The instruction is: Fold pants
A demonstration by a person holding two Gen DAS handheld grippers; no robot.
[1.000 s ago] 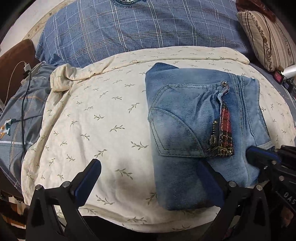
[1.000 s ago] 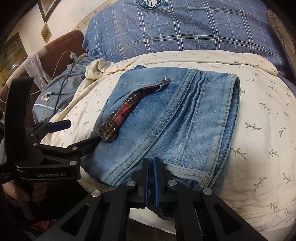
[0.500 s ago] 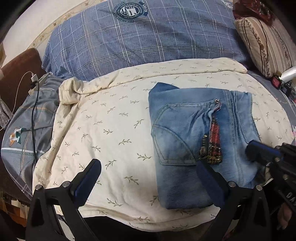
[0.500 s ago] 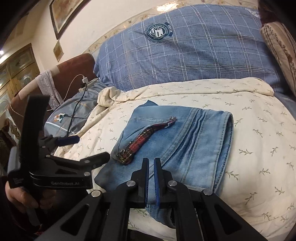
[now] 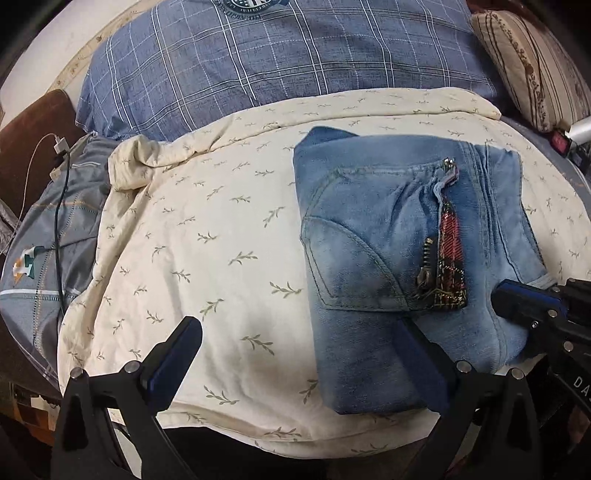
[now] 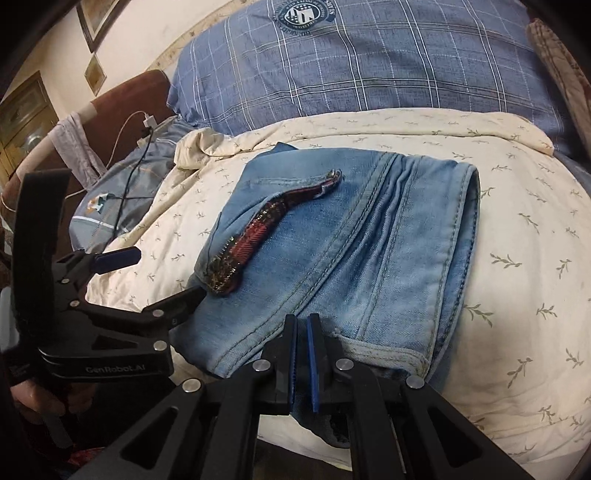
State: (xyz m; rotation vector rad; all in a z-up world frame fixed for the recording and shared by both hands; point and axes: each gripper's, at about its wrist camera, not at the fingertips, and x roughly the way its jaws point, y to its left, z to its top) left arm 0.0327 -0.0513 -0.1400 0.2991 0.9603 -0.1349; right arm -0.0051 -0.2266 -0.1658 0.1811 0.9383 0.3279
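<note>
Cut off at twelve o'clock: pillow crest (image 5: 255, 4). Hidden under closed right gripper (image 6: 301, 332): jeans (image 6: 369, 251) near hem.

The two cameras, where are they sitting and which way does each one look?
Left wrist: on the left gripper, looking down its open fingers at the jeans on the bed cover.
Right wrist: on the right gripper, shut on the jeans' edge, looking across the bed; a hand holds the left gripper.
Both show the jeans, bed cover, blue pillow and the other gripper.
</note>
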